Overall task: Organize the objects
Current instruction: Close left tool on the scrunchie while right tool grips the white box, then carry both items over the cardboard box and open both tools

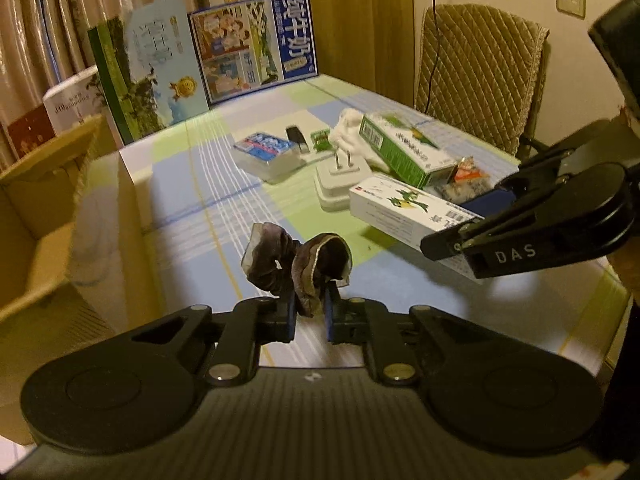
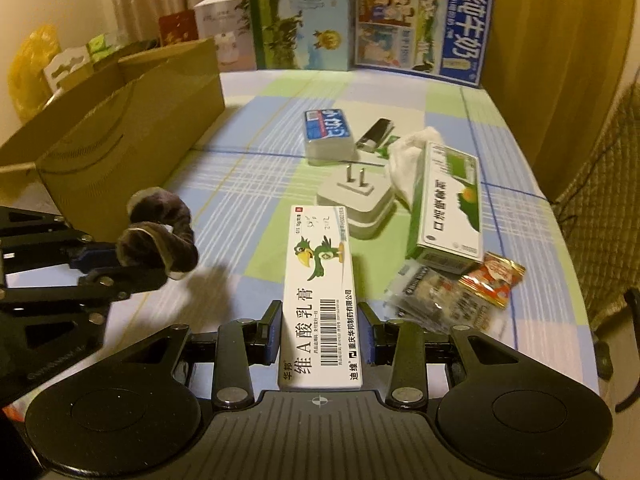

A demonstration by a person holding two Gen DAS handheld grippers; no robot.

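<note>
1. The left gripper (image 1: 311, 312) is clamped on a dark brown scrunchie (image 1: 298, 266), its blue pads pinching the fabric's lower fold while the rest of the loop stands up above the fingertips, clear of the surface (image 1: 208, 200).
2. In the right wrist view the same scrunchie (image 2: 162, 238) hangs at the end of the left gripper (image 2: 120, 268), just beside the open cardboard box (image 2: 120, 136) that stands at the surface's left edge.
3. The right gripper (image 2: 320, 332) has its fingers apart, one on each side of the near end of a long white ointment box (image 2: 320, 300) printed with a green bird; whether the pads touch the box sides I cannot tell.
4. That ointment box (image 1: 412, 212) lies flat on the checked cloth, with the right gripper (image 1: 452, 244) at its near end in the left wrist view.
5. Just beyond it sits a white plug adapter (image 2: 356, 200), prongs pointing up.
6. To the right of the adapter lies a green and white medicine box (image 2: 448, 208), with crumpled white tissue (image 2: 408, 148) behind it.
7. Small snack packets (image 2: 456, 292) lie near the medicine box's near end.
8. Farther back are a blue-labelled clear case (image 2: 330, 136) and a black lighter (image 2: 374, 134), close together.
9. Two large printed cartons (image 2: 424, 24) stand upright along the far edge.
10. A padded chair (image 1: 480, 76) stands at the surface's far right corner.
</note>
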